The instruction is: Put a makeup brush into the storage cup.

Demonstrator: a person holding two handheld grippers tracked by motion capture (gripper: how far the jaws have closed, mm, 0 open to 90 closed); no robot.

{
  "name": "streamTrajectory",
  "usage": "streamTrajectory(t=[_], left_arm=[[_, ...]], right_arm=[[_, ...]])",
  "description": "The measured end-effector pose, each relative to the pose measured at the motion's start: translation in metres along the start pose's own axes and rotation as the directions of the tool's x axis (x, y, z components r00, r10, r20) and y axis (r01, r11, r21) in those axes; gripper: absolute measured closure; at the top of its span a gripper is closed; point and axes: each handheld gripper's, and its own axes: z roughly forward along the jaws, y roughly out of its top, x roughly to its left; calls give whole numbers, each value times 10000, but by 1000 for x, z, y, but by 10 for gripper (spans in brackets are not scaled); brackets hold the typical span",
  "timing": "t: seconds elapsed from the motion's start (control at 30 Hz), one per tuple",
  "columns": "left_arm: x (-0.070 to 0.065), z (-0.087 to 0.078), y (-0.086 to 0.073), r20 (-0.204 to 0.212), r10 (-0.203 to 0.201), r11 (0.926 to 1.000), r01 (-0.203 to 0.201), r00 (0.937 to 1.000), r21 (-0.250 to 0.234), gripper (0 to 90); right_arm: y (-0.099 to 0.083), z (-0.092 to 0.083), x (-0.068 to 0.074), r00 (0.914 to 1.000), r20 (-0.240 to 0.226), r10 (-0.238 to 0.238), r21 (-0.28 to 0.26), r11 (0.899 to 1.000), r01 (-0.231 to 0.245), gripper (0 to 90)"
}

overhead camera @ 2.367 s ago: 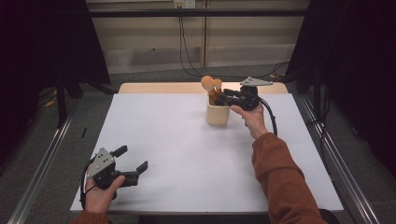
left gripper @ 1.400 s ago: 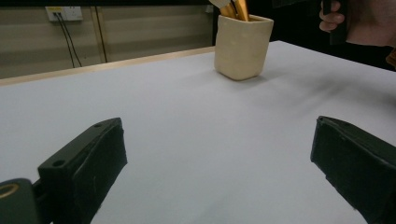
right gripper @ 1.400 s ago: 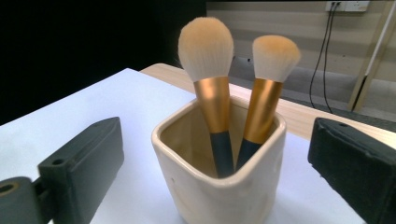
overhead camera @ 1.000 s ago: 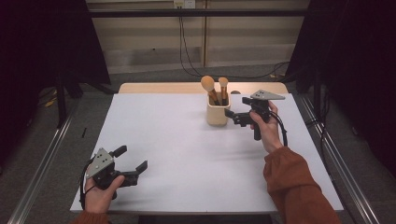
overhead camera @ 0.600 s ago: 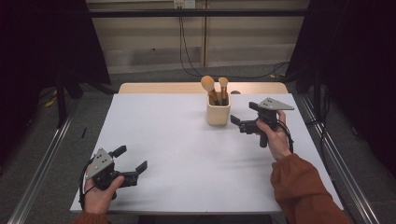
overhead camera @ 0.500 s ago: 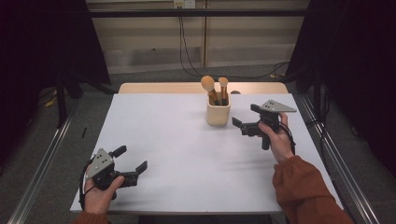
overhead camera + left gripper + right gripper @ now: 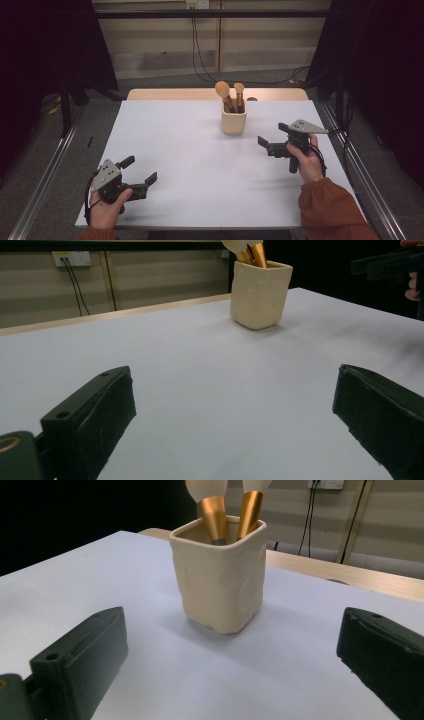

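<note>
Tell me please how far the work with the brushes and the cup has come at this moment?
Looks done: two brushes stand upright, bristles up, in the cream cup near the table's far edge. In hand: nothing. The right claw is open, apart from the cup, its jaws facing it. The left claw is open near the front edge. Left: no other brush lies on the table, so probably nothing more goes in.

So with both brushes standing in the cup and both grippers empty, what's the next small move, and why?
Probably just lower the right gripper to rest on the table. Its jaws stand wide open and empty, well apart from the cream cup, and both brushes already stand inside it. The left gripper sits open near the table's front edge, so nothing looks left to grasp.
</note>
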Motion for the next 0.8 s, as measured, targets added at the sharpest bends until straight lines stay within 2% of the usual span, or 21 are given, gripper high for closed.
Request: streamTrajectory(t=[0.07,0.17,0.43,0.8], left_arm=[[0,0,0,-13,-5,10000,5,10000,20,33],[0,0,0,-44,7,10000,-7,10000,34,33],[0,-1,0,-64,5,10000,-5,10000,31,33],[-3,-5,0,-158,-44,9999,43,9999,-91,34]], right_arm=[[-1,-4,0,10000,-63,18,15,10000,-18,0],[-5,-11,2,9999,122,-44,-113,9999,46,0],[-15,-26,4,9997,204,-151,-51,9999,152,3],[-33,-57,4,9981,613,70,-166,9998,-60,4]])
